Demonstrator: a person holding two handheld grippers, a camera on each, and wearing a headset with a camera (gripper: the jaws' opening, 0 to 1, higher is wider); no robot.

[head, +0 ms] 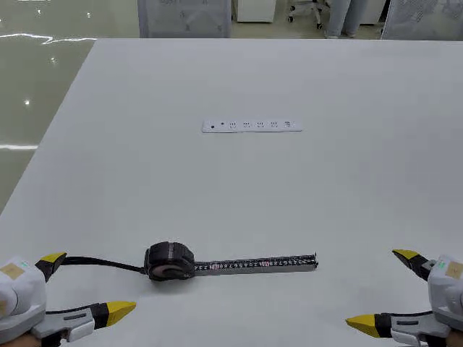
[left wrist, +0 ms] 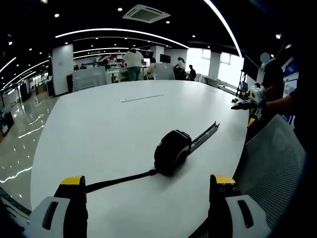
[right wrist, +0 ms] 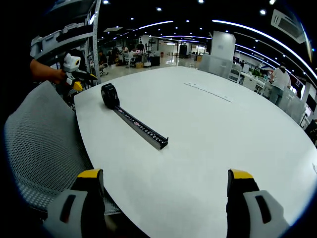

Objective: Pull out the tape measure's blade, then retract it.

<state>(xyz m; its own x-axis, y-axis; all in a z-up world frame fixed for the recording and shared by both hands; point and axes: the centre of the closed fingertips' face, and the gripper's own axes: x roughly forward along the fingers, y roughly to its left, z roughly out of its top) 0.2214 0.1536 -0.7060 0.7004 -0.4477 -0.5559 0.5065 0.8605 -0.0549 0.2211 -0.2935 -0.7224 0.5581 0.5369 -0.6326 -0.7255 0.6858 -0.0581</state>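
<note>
Progress looks close to halfway, judging from how things lie. The round black plastic tape measure (head: pixel 170 261) rests near the front edge of the broad white worktop (head: pixel 289 188). Its narrow dark metal blade (head: pixel 257 264), printed with markings, lies drawn out flat along the surface. It runs from the case toward the person's right and ends at a small hook. A thin black strap (head: pixel 101 263) trails from the other side of the case toward the person's left.

The pull-out therefore appears done, at least in part, and the retraction is what remains. The blade lies out with nothing holding it, which suggests a lock may be set, though the case is too small here to show 1.

The left gripper (head: pixel 87 284), white-bodied with yellow-tipped jaws, hovers just beside the strap's far end, jaws spread wide with nothing between them. The right gripper (head: pixel 383 288), of the same make, hangs well apart from the blade's hook, its jaws likewise spread and empty. Neither of the 2 touches the tape measure.

A long flat white power strip (head: pixel 251 126) lies farther back on the worktop, well apart from the work. Finishing probably calls for steadying the case and letting the blade run back in.
</note>
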